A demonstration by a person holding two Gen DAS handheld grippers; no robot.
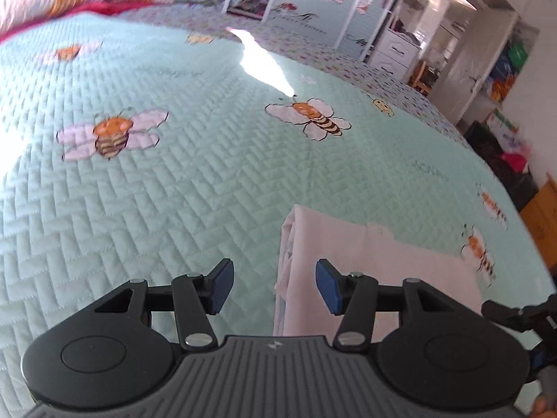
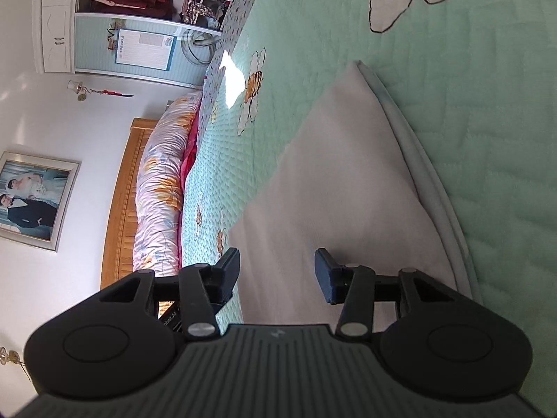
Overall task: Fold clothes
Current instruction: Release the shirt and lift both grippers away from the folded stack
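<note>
The left gripper [image 1: 275, 287] hung above the bed [image 1: 174, 191], its blue-padded fingers [image 1: 221, 287] apart with nothing between them. Under the gap ran the edge of a folded pale pink cloth [image 1: 365, 254], which lay flat on the mint quilt and spread from the centre of the left view toward 4 o'clock. The cloth's near corner sat at about 1 o'clock from the fingers. The pads did not touch it. Printed bees [image 1: 313, 118] dotted the quilt at 12 and 10 o'clock, and a strip of sunlight [image 1: 264, 66] fell across it at 12 o'clock. At 4 o'clock in that view a part of the other gripper's black frame [image 1: 522, 313] came in at the edge.

The right gripper [image 2: 277, 275] was rolled on its side, so the bed stood tilted in its view. Its fingers [image 2: 229, 275] were apart and opening, with nothing clamped; the cloth [image 2: 330, 181] lay beneath and beyond them, running up to a point at 1 o'clock. Its folded layers showed as stacked edges along the 3 o'clock side. A flowered duvet [image 2: 163, 188] lay rolled against the wooden headboard [image 2: 120, 209] at 9 o'clock, and a framed photo [image 2: 33, 200] hung on the wall at the far 9 o'clock edge. Shelves [image 2: 139, 10] stood at 11 o'clock.
</note>
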